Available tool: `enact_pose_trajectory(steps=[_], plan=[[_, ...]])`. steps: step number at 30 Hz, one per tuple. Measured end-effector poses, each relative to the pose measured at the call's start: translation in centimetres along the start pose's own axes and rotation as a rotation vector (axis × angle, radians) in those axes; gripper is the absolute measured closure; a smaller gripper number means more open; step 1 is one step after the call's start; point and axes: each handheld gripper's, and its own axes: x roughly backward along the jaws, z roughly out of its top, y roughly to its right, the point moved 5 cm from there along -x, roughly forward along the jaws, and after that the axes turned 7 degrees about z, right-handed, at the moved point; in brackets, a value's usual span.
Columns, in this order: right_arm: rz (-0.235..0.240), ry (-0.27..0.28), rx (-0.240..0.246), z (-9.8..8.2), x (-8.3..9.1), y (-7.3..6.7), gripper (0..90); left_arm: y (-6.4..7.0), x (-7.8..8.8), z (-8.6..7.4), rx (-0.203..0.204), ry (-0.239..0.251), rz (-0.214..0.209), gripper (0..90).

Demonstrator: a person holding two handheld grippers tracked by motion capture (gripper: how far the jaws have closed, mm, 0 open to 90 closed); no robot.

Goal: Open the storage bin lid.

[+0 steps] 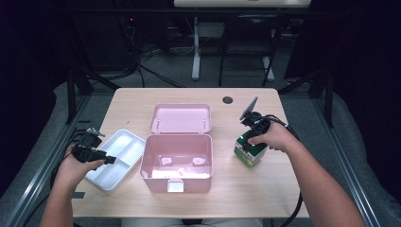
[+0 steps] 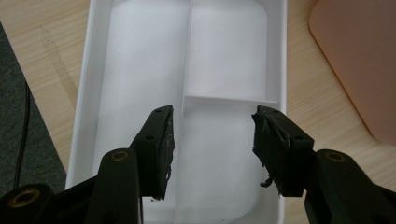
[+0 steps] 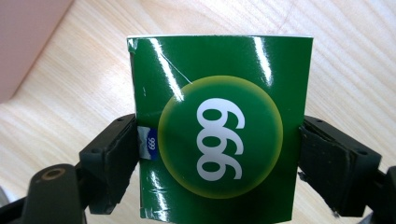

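A green carton [image 1: 247,152] printed with "999" [image 3: 219,84] stands on the wooden table, right of an open pink box [image 1: 177,182]. My right gripper [image 1: 249,142] comes down on it from above, and its jaws press both sides of the carton [image 3: 218,140]. Whether the carton is lifted off the table I cannot tell. A white divided tray [image 1: 124,134] lies left of the pink box. My left gripper [image 1: 109,160] hovers over the tray's near end, open with nothing in it [image 2: 214,112]. The tray's compartments [image 2: 88,70] hold nothing.
The pink box's lid [image 1: 181,118] lies flat behind it, and two small pale bits sit on the box floor. A round cable hole [image 1: 228,100] is at the table's back right. Bare tabletop [image 1: 265,194] lies in front of the carton. Dark frame rails flank the table.
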Motion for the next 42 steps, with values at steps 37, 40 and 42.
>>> enact_pose_trajectory(steps=[37, 40, 42], plan=[[-0.002, -0.015, 0.566, 1.3, 6.3, -6.2, 17.6, -0.1, 0.0, -0.1, -0.001, 0.001, -0.006, 48.1], [0.002, -0.036, 0.597, 1.3, 6.5, -6.7, 17.7, -0.1, 0.0, -0.1, -0.004, 0.001, -0.006, 48.1], [0.004, -0.04, 0.616, 1.3, 6.6, -7.0, 17.7, -0.1, -0.1, -0.1, -0.003, 0.002, -0.006, 48.1]])
